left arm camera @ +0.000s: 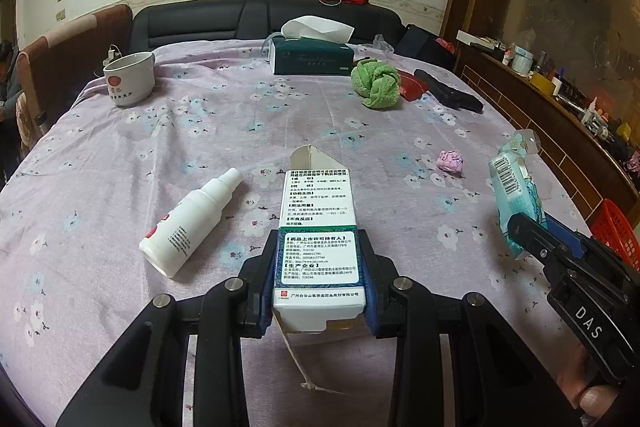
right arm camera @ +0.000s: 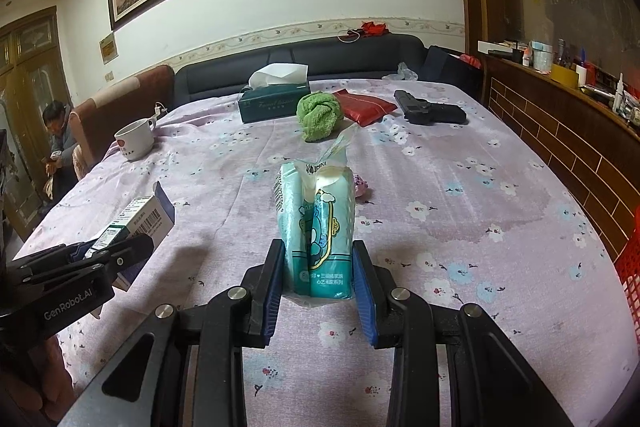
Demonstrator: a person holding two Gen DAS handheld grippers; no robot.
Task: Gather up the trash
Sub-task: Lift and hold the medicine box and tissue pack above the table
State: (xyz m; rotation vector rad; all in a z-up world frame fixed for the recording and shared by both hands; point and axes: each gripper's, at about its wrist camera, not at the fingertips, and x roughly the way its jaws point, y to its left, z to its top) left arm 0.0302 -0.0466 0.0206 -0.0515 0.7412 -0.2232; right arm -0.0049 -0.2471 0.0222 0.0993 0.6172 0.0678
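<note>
My left gripper (left arm camera: pixel 320 259) is shut on a white and green medicine box (left arm camera: pixel 318 223) with an open top flap, held above the table. The box also shows in the right wrist view (right arm camera: pixel 136 223). My right gripper (right arm camera: pixel 318 267) is shut on a teal tissue packet (right arm camera: pixel 320 223), also seen in the left wrist view (left arm camera: pixel 514 195) at the right. A white spray bottle (left arm camera: pixel 188 223) lies on the cloth left of the box. A crumpled pink paper ball (left arm camera: pixel 450 161) lies between the two grippers.
A flowered purple cloth (left arm camera: pixel 200 131) covers the table. At the back stand a white cup (left arm camera: pixel 130 79), a green tissue box (left arm camera: pixel 312 57), a green towel (left arm camera: pixel 376 83), a red pouch (right arm camera: pixel 362 107) and a black toy gun (right arm camera: pixel 430 113). A red basket (left arm camera: pixel 616 231) sits off the right edge.
</note>
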